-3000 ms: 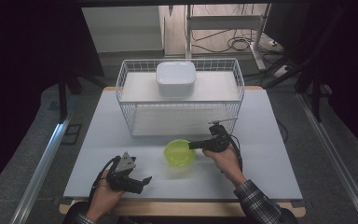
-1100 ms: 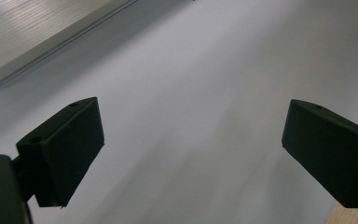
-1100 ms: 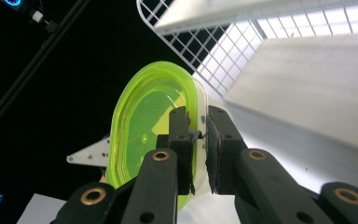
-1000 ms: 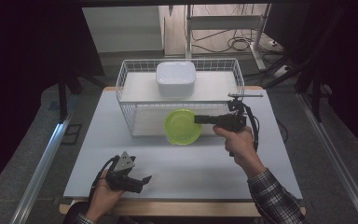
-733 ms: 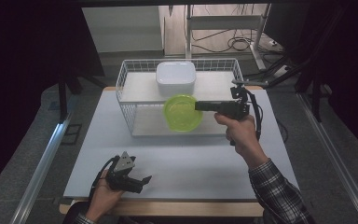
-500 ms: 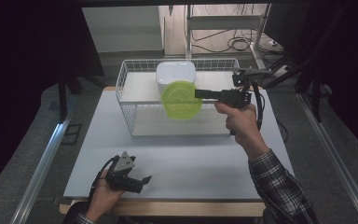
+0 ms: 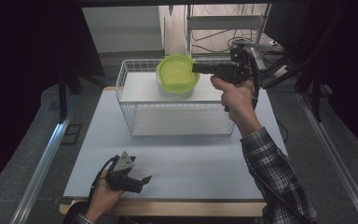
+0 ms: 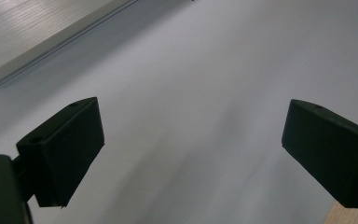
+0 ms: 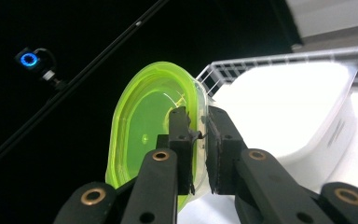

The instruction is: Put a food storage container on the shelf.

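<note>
A translucent lime-green plastic bowl (image 7: 177, 74) is gripped by its rim in the right tongs (image 9: 198, 135) and held above the white wire basket (image 7: 177, 119) at the surface's far edge, over a white rectangular container (image 9: 307, 107). The left tongs (image 8: 191, 154) are held wide open, empty, near the surface's near edge.

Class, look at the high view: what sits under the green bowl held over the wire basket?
Under the green bowl, gripped at its rim by the right hand-held gripper, a white container sits inside the wire basket. The bowl covers most of its top there.
</note>
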Demonstrator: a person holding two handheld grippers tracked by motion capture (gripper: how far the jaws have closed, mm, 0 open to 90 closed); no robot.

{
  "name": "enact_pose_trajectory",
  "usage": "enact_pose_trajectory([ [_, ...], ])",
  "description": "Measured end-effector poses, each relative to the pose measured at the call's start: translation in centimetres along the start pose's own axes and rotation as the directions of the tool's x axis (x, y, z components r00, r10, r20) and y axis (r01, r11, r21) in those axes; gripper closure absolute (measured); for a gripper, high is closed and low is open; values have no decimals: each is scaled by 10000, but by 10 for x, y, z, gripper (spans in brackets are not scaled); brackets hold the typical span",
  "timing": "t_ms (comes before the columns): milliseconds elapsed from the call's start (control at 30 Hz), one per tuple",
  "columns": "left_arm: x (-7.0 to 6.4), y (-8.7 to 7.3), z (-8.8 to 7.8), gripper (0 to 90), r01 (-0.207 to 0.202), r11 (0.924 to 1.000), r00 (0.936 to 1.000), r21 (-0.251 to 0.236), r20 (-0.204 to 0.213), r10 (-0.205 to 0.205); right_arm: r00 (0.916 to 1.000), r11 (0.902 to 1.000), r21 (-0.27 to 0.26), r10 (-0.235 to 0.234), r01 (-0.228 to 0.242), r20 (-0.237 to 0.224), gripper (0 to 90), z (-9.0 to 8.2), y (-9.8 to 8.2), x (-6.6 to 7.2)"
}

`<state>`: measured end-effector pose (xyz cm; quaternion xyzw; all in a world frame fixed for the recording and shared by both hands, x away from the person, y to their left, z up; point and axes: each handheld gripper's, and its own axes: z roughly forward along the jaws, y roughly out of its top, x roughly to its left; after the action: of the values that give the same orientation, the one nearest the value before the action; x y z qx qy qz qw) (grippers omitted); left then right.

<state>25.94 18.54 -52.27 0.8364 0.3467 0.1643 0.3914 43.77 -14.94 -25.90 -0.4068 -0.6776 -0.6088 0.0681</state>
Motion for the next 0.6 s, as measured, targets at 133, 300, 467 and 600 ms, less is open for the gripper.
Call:
enact_pose_trajectory([
  [133, 0, 0, 0, 54, 38, 10000, 10000, -11, 11, -38, 9991, 9999, -142, -70, 76, 417, 817, 10, 11, -2],
  [300, 0, 0, 0, 54, 49, 10000, 10000, -9, 45, -49, 9960, 9996, -272, 11, 13, 896, 817, 22, 21, -9],
  [467, 0, 0, 0, 54, 49, 10000, 10000, -14, 72, -49, 9919, 9993, -364, 151, -106, 1258, 816, 28, 25, -14],
  [600, 0, 0, 1, 54, 47, 10000, 9999, -9, 97, -47, 9873, 9991, -271, 365, -327, 1546, 813, 35, 27, -19],
])
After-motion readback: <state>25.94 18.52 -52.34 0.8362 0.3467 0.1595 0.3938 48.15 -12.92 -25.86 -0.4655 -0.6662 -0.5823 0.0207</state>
